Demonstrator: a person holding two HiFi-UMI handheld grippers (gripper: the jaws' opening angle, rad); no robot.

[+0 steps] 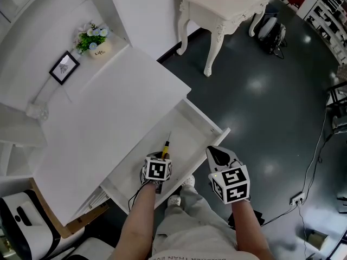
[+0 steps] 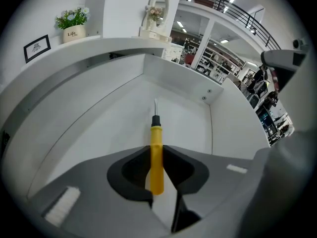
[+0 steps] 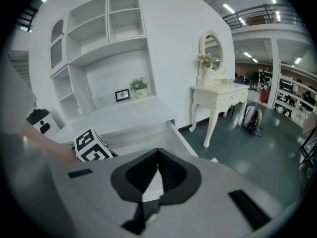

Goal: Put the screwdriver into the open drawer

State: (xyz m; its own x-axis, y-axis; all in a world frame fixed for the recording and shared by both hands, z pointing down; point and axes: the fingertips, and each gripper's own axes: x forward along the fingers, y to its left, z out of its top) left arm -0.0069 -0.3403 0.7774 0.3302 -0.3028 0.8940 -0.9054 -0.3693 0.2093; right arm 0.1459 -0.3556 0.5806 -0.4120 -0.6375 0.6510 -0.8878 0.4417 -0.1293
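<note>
A yellow-handled screwdriver (image 1: 166, 148) with a black collar and thin metal shaft hangs inside the open white drawer (image 1: 209, 128), tip pointing at the drawer's back. My left gripper (image 1: 161, 157) is shut on its handle. In the left gripper view the screwdriver (image 2: 156, 157) runs straight out between the jaws over the bare drawer floor (image 2: 114, 133), and my left gripper (image 2: 157, 152) points steeply down. My right gripper (image 1: 218, 155) hovers by the drawer's front right corner. In the right gripper view, my right gripper (image 3: 158, 153) has its jaws together with nothing between them.
The drawer juts from a white desk (image 1: 108, 107) bearing a potted plant (image 1: 93, 39) and a framed picture (image 1: 64, 67). A white dressing table (image 1: 222, 10) and a bag (image 1: 271, 30) stand on the dark floor beyond. A cardboard box (image 1: 81, 221) sits below the desk.
</note>
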